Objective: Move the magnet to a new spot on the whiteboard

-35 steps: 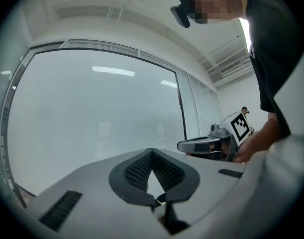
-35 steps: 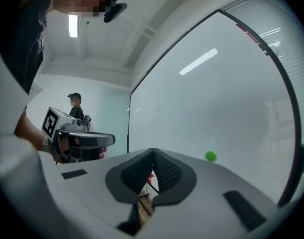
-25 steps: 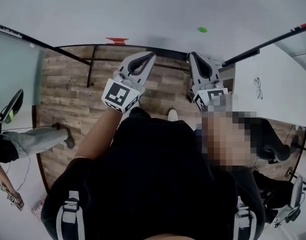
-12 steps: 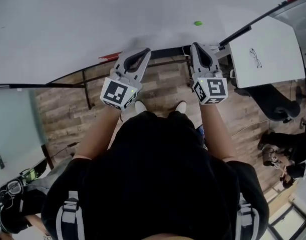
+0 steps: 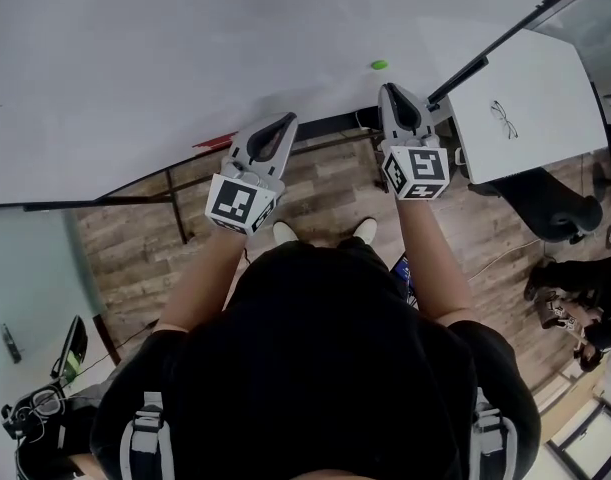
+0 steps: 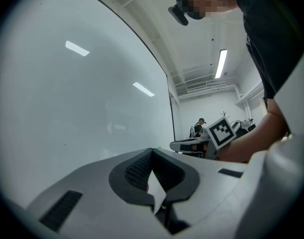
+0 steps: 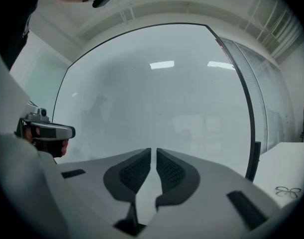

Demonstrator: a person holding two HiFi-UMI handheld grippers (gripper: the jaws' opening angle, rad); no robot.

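Note:
A small green magnet [image 5: 379, 65] sticks to the big whiteboard [image 5: 185, 58] that fills the top of the head view. My right gripper [image 5: 393, 90] points level at the board, its tips just below and right of the magnet and apart from it. Its jaws have just been opening, and a narrow slit with nothing in it shows between the fingers [image 7: 153, 151]. My left gripper [image 5: 284, 120] is farther left near the board's lower edge, with its tips meeting on nothing [image 6: 152, 151]. The magnet does not show in the right gripper view.
A white table [image 5: 545, 88] with a pair of glasses [image 5: 502, 116] stands to the right of the board. A black bar [image 5: 465, 68] runs between the two. Wooden floor [image 5: 135, 238] lies below, with people and chairs at the right edge [image 5: 575, 308].
Both grippers have moved closer to the whiteboard. The right one now sits nearer the green magnet. The head view has swung, so the board's edge lies lower in the picture.

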